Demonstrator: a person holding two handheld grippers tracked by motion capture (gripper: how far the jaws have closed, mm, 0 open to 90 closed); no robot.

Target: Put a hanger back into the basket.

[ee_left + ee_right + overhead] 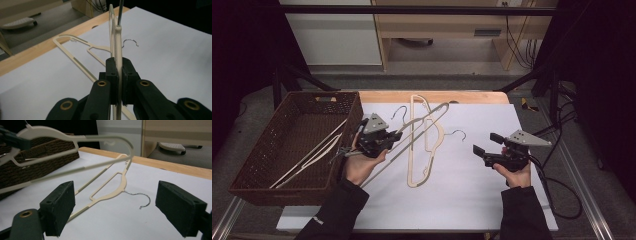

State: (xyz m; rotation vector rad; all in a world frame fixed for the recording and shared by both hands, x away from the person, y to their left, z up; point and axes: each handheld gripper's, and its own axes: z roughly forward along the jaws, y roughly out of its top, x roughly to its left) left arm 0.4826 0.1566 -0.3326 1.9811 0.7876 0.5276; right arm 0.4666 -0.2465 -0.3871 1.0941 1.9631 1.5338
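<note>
Hanger lifted toward the basket

On the white surface [472,200], which covers most of a wooden top, the work looks like clearing hangers into the brown woven basket [272,145] at the left edge. That basket is a deep, open-weave rectangle with a cut handle slot, and it already has pale hangers lying slantwise inside, so I judge it to be the place they all go.

Next in size is the raised hanger [422,127], a slim cream frame with grey ribbed grip strips and a thin wire hook. It slants up off the surface, its lower end by the person's left hand. The left claw [119,75] is clamped tight on its flat bar, pads pressing both faces, which keeps so thin a piece from swinging.

A second hanger [110,192] of the same make lies flat near the middle, hook pointing toward the right side.

The right claw [115,207] stands wide apart with nothing between its pads, facing that flat hanger; my guess is it is lined up to take it.
</note>
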